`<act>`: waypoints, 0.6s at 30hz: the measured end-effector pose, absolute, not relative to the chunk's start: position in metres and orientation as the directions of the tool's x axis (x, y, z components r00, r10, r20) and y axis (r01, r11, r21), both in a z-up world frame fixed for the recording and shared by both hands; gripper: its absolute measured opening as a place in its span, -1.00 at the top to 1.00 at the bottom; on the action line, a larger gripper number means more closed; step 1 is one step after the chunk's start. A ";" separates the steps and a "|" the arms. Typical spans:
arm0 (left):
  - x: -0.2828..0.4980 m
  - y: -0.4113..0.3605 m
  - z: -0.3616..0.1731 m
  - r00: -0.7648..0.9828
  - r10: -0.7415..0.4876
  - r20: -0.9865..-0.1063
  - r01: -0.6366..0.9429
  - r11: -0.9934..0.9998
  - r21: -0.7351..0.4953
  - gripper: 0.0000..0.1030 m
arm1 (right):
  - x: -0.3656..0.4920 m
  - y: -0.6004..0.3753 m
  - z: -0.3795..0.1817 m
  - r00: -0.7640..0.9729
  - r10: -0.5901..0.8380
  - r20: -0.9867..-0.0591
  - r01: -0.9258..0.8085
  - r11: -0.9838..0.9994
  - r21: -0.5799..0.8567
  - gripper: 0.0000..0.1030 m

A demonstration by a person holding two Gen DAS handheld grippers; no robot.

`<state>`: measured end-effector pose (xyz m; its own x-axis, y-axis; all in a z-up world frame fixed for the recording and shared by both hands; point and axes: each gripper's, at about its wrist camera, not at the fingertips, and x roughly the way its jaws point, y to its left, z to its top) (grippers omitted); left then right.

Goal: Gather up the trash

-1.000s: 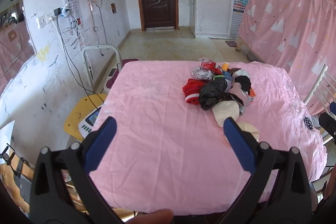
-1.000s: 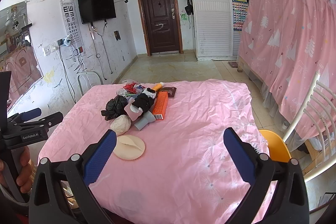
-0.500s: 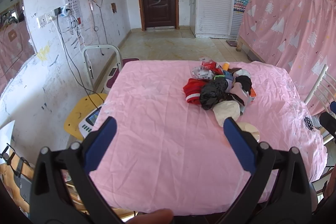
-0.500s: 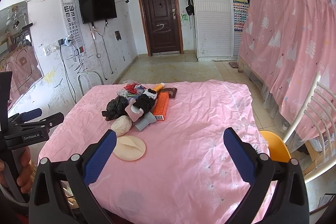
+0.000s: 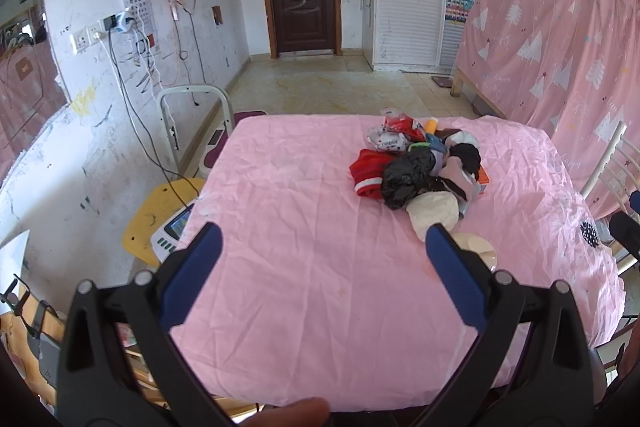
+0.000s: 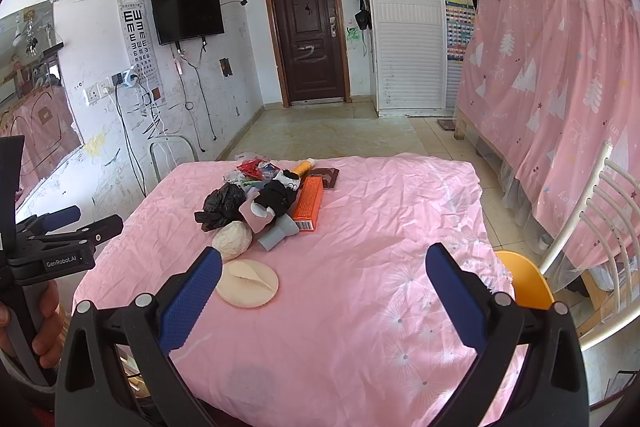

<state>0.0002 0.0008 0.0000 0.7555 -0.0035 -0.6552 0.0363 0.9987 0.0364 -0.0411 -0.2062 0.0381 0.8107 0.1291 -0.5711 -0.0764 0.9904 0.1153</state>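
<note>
Nothing has been collected as far as these views show: the whole trash pile (image 5: 420, 167) sits in one heap on the pink tabletop (image 5: 280, 247), right of centre in the left wrist view. Your left gripper (image 5: 323, 247) hangs at the bottom of the frame with its fingers spread wide and nothing between them, well short of the heap. This view alone shows you the red folded piece (image 5: 370, 173) on the pile's left flank, with the black bag (image 5: 404, 177) just beside it and a pale crumpled wad (image 5: 434, 213) at the near edge.

From the right wrist view, the same pile (image 6: 268, 199) lies left of centre, and your right gripper (image 6: 323, 277) is likewise spread apart and empty, low in the frame. Only here do you get a clear look at the orange box (image 6: 309, 203) on the pile's right side, the grey tube (image 6: 278, 233) leaning out of it, and the round cream disc (image 6: 248, 283), which lies apart from the heap, nearest your left fingertip. No bin or bag for the trash shows in either view, so I judge every pick is left to do.
</note>
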 end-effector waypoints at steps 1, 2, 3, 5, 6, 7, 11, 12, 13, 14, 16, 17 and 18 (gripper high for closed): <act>0.000 0.001 0.000 0.755 -0.004 -0.655 0.037 0.999 0.037 -0.89 | -0.041 -0.207 0.038 0.811 0.129 -0.571 -0.076 0.990 0.116 -0.79; 0.000 0.001 0.000 0.755 -0.004 -0.655 0.037 0.999 0.037 -0.89 | -0.040 -0.207 0.038 0.811 0.129 -0.571 -0.076 0.990 0.117 -0.78; 0.002 0.002 -0.002 0.755 -0.004 -0.656 0.038 0.999 0.037 -0.89 | -0.040 -0.207 0.038 0.811 0.130 -0.571 -0.077 0.990 0.116 -0.78; 0.002 0.002 -0.002 0.756 -0.004 -0.655 0.038 0.999 0.038 -0.89 | -0.040 -0.207 0.038 0.811 0.130 -0.571 -0.078 0.990 0.115 -0.78; 0.002 0.002 -0.002 0.756 -0.003 -0.655 0.037 0.999 0.038 -0.89 | -0.040 -0.207 0.038 0.811 0.130 -0.571 -0.079 0.990 0.115 -0.78; 0.002 0.002 -0.003 0.755 -0.003 -0.655 0.037 0.999 0.038 -0.89 | -0.040 -0.207 0.038 0.810 0.132 -0.571 -0.080 0.990 0.114 -0.78; 0.002 0.002 -0.002 0.754 -0.003 -0.656 0.037 0.999 0.038 -0.89 | -0.040 -0.206 0.038 0.810 0.132 -0.571 -0.081 0.990 0.113 -0.79; 0.002 0.002 -0.002 0.754 -0.003 -0.656 0.037 0.999 0.038 -0.89 | -0.040 -0.206 0.038 0.810 0.132 -0.571 -0.081 0.990 0.113 -0.78; 0.002 0.002 -0.002 0.755 -0.003 -0.656 0.037 0.999 0.038 -0.89 | -0.040 -0.206 0.038 0.810 0.132 -0.571 -0.082 0.990 0.114 -0.78; 0.002 0.002 -0.002 0.755 -0.003 -0.656 0.037 0.999 0.038 -0.89 | -0.040 -0.206 0.038 0.811 0.133 -0.570 -0.082 0.990 0.113 -0.78; 0.002 0.002 -0.003 0.755 -0.002 -0.656 0.037 0.999 0.039 -0.89 | -0.040 -0.206 0.038 0.811 0.132 -0.570 -0.083 0.990 0.112 -0.78; 0.002 0.002 -0.002 0.754 -0.003 -0.657 0.037 0.999 0.039 -0.89 | -0.040 -0.206 0.038 0.811 0.133 -0.570 -0.083 0.990 0.112 -0.79; 0.002 0.002 -0.003 0.754 -0.003 -0.657 0.037 0.999 0.039 -0.89 | -0.040 -0.206 0.038 0.811 0.133 -0.570 -0.084 0.990 0.112 -0.79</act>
